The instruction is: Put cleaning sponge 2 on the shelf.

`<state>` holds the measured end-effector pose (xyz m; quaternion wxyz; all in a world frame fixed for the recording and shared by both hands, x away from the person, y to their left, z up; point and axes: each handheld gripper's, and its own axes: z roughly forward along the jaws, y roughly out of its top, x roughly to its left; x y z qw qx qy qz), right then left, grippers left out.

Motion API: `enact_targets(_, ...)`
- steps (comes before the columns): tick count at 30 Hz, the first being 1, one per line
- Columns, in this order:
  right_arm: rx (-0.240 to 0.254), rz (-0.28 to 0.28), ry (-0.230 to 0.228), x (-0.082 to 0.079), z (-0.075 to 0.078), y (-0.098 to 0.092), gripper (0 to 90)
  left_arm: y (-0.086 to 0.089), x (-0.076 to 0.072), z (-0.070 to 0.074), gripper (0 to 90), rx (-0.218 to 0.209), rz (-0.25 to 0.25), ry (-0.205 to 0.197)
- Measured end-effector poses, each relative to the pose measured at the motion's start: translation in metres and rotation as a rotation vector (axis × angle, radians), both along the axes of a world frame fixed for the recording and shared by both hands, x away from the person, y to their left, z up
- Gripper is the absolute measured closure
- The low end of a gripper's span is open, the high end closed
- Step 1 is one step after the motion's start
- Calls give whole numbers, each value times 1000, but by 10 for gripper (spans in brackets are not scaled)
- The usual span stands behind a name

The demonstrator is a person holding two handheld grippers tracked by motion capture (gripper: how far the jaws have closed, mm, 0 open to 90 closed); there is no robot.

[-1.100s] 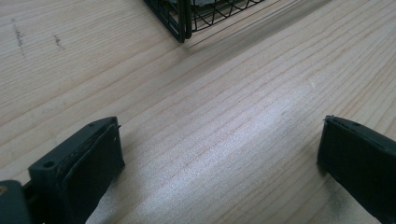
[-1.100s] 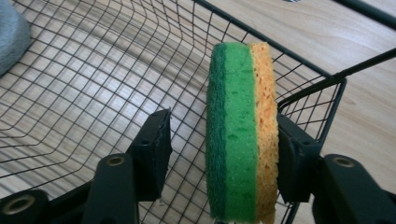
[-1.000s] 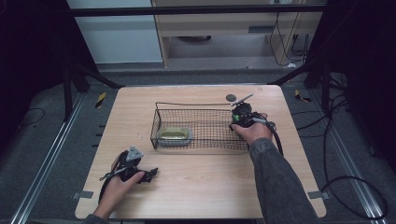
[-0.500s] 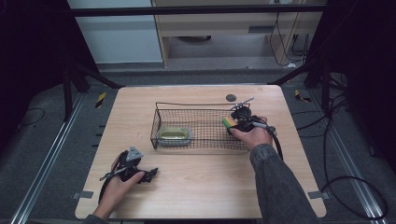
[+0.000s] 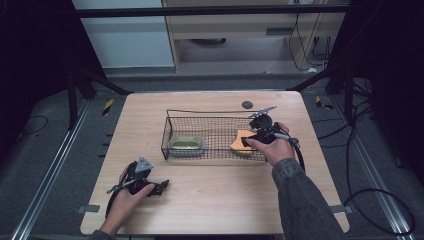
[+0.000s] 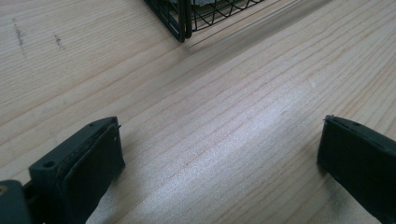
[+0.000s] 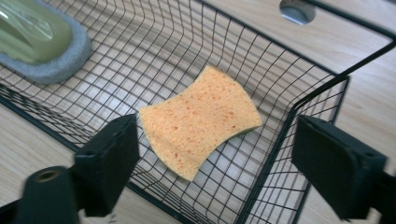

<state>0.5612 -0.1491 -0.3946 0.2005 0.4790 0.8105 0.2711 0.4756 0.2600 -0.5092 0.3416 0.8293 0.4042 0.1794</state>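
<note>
Left hand-held gripper (image 5: 159, 187) held low at the near-left of the wooden surface (image 5: 220, 200), gripped by the left hand (image 5: 125, 197), jaws spread wide apart with nothing between them. Seen in the left gripper view resting just over bare wood grain, both black jaws at the frame's lower corners, a corner of the black wire basket (image 6: 184, 18) beyond them.

Further right, at the middle of the surface: the wire basket (image 5: 167, 131), rectangular, open-topped. Inside its left end, a grey-rimmed scrubber with a pale green top (image 5: 187, 144), lying flat on the mesh floor. Inside its right end, an orange sponge (image 5: 241, 140) with a green underside, lying on the mesh close to the right wall, touched by neither jaw.

Right hand-held gripper (image 5: 248, 141) poised at the basket's right end, held by the right hand (image 5: 276, 148), grey sleeve (image 5: 300, 200) trailing toward the near edge. Jaws wide apart in the right gripper view, straddling the basket's near rim, sponge (image 7: 201, 119) lying free between and beyond them, scrubber (image 7: 39, 39) at upper left. Small dark round hole (image 5: 247, 105) in the surface just behind the basket.
</note>
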Motion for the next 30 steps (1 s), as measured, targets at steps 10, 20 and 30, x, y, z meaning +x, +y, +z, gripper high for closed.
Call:
enact_targets(10,29,-1,-70,-17,12,-22,62,0,0,0,0,2,-5,1)
enact_targets(20,44,-26,-120,-43,13,-58,90,1,1,0,0,0,-10,3)
enact_targets(30,21,-73,-161,-66,-7,-86,111,1,1,0,0,1,-9,2)
